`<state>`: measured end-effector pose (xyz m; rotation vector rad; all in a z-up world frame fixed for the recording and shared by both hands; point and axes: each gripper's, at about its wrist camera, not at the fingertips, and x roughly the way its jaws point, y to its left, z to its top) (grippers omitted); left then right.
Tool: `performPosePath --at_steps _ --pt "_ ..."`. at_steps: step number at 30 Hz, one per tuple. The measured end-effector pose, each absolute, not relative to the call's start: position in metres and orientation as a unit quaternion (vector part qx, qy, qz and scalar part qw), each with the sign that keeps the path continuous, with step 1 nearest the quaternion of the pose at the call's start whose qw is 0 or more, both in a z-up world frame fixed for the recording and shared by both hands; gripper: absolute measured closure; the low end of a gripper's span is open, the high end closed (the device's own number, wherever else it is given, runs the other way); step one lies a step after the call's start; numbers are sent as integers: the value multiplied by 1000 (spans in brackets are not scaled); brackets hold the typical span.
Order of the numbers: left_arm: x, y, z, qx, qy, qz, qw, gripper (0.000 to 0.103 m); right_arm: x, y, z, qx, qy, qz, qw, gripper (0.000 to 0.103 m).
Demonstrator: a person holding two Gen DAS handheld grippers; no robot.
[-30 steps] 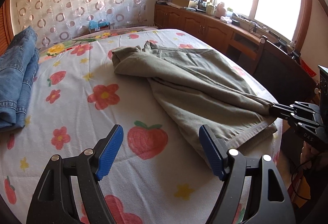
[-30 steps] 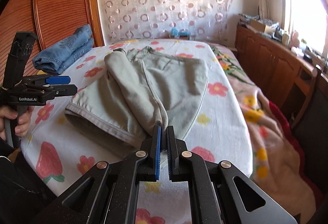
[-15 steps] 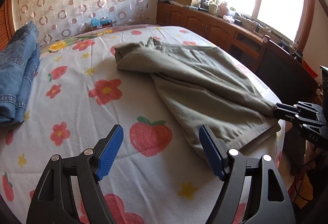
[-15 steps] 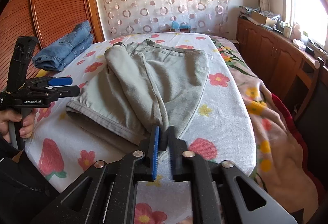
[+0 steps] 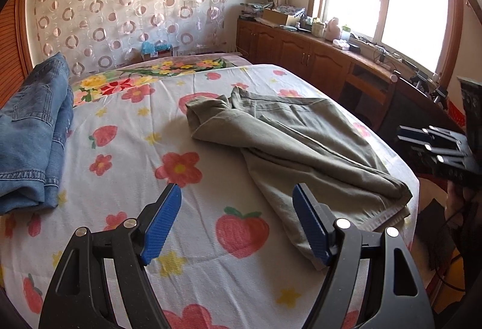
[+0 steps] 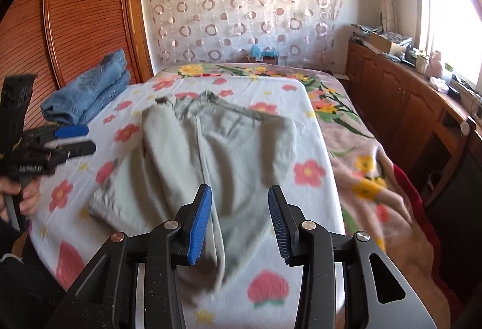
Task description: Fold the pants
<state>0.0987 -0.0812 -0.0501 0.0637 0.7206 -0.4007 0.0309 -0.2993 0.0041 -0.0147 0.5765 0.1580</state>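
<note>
Olive-grey pants (image 5: 301, 142) lie folded on the flower-print bed sheet (image 5: 126, 166), waistband toward the far end and leg ends at the near right edge. My left gripper (image 5: 236, 192) hangs open over the sheet beside the leg hems, nothing between its blue pads. The right wrist view shows the pants (image 6: 241, 148) lying below my right gripper (image 6: 239, 189). Its jaws are opening, the pads press on nothing, and the leg end rests loose on the bed. The right gripper (image 5: 421, 138) sits off the bed's right edge. The left gripper (image 6: 73, 139) shows at the left.
A stack of folded blue jeans (image 5: 30, 133) lies at the bed's far left, also seen as jeans (image 6: 90, 94) beside the wooden wardrobe (image 6: 81, 13). Low wooden cabinets (image 5: 301, 52) with clutter run under the window. A pink floral blanket (image 6: 361, 166) hangs off the right side.
The right gripper's jaws went from shut on the pants' leg end to apart, letting the cloth drop onto the bed, and the gripper drew back. The left gripper rose slightly, still open.
</note>
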Motion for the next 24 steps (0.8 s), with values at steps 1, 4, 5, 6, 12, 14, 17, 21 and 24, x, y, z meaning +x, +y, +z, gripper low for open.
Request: performPosePath --at_steps 1,4,5,6,12,14,17,21,24 --pt "99 -80 -49 31 349 -193 916 26 38 -298 5 -6 284 81 955 62" --pt "99 -76 -48 28 347 -189 918 26 56 -295 11 5 285 101 953 62" --pt "99 -74 -48 26 346 -188 919 26 63 -293 12 6 287 105 952 62" --pt "99 -73 -47 25 344 -187 920 26 67 -291 12 6 288 107 952 62" --pt "101 -62 -48 14 343 -178 922 26 103 -278 13 -13 307 143 941 62" --pt "103 -59 -50 10 345 -176 922 26 116 -276 9 -15 318 157 935 62" --pt "103 -57 -54 7 348 -173 921 26 142 -270 5 -24 336 166 927 62" --pt "103 -55 -57 5 351 -172 921 26 170 -267 -3 -27 355 179 917 66" --pt "103 -54 -59 6 354 -170 920 26 190 -264 -5 -24 364 186 912 69"
